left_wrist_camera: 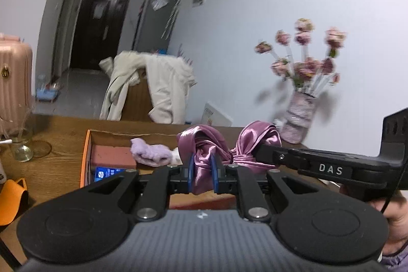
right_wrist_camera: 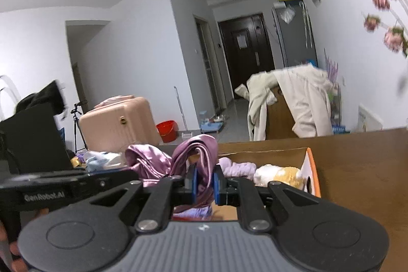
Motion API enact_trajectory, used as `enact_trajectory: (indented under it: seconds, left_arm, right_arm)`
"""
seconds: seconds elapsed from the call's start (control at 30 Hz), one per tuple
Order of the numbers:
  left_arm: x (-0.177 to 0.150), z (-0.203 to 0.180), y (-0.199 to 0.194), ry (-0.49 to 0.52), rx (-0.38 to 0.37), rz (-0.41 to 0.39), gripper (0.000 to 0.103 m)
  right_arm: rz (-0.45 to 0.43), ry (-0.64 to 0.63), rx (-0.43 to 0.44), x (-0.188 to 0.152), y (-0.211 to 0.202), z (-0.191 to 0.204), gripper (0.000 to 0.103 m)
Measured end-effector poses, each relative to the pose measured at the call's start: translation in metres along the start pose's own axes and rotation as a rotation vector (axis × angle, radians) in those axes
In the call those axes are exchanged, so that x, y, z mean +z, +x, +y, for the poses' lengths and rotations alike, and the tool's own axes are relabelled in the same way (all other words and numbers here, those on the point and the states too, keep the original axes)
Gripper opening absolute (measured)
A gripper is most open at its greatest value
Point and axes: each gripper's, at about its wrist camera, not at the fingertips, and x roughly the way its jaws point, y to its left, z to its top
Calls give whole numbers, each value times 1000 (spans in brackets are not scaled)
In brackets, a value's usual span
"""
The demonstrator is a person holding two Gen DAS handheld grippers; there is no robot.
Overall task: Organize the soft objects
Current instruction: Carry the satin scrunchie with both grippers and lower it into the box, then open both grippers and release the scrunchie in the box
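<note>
Held up above a cardboard box [left_wrist_camera: 88,144] on the wooden table [left_wrist_camera: 58,124]: a satin cloth [left_wrist_camera: 204,144], mauve-pink, shiny, with many soft folds and bright highlights on the creases. Bunched and twisted into two rounded lumps, with a tight gathered waist between them, a little like a big bow. Left lump clamped between the blue pads [left_wrist_camera: 190,170] of the left gripper [left_wrist_camera: 203,171], fingers closed on the fabric, a tail of it hanging below the pads. Right lump, at about 3 o'clock from the first one, pinched by the right gripper [left_wrist_camera: 257,152], coming in from the right edge of the left wrist view with a hand [left_wrist_camera: 397,216] behind it. In the right wrist view the same picture mirrored: right gripper [right_wrist_camera: 204,181] fingers tight on a fold of the cloth [right_wrist_camera: 201,152], the other lump at 9 o'clock, and the left gripper [right_wrist_camera: 132,173] reaching to it from the left. Inside the box, at 10 o'clock from the left gripper, a small fluffy lilac cloth [left_wrist_camera: 150,153] on a reddish-brown slab [left_wrist_camera: 112,157], with something blue [left_wrist_camera: 104,173] just beside; in the right wrist view also a plush toy [right_wrist_camera: 278,175], cream and yellow, at 3 o'clock. On the table at far 9 o'clock a glass jar [left_wrist_camera: 21,144]; at 2 o'clock a vase of pink flowers [left_wrist_camera: 301,114], blurred. Behind the table a chair with pale coats [left_wrist_camera: 163,83], and a pink suitcase [right_wrist_camera: 117,122] on the floor.
</note>
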Motion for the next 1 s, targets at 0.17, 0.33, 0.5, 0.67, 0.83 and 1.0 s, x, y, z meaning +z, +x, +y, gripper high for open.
enact_trajectory:
  seconds: [0.17,0.33,0.5,0.67,0.83,1.0]
  left_arm:
    - [16,38,69,-69,34,83,14]
    - [18,74,134,-111,78,178,15]
    - [6,84,174,-50,167,265,24]
    - [-6,83,176,3,153,264,39]
    - [-4,81,163,28,169,241,44]
    - [4,75,136,44,206,217,46]
  right_arm:
    - [97,84,-3,14,78,-34,12]
    - [213,213,-25,17,154,-70,12]
    - [311,150,-105,3,202,-69,13]
    - [378,108,-143,-14,218,-63,34]
    - [369,113,-159,-11,208,-63,55]
    - [311,97,-164,4,171,-61,66]
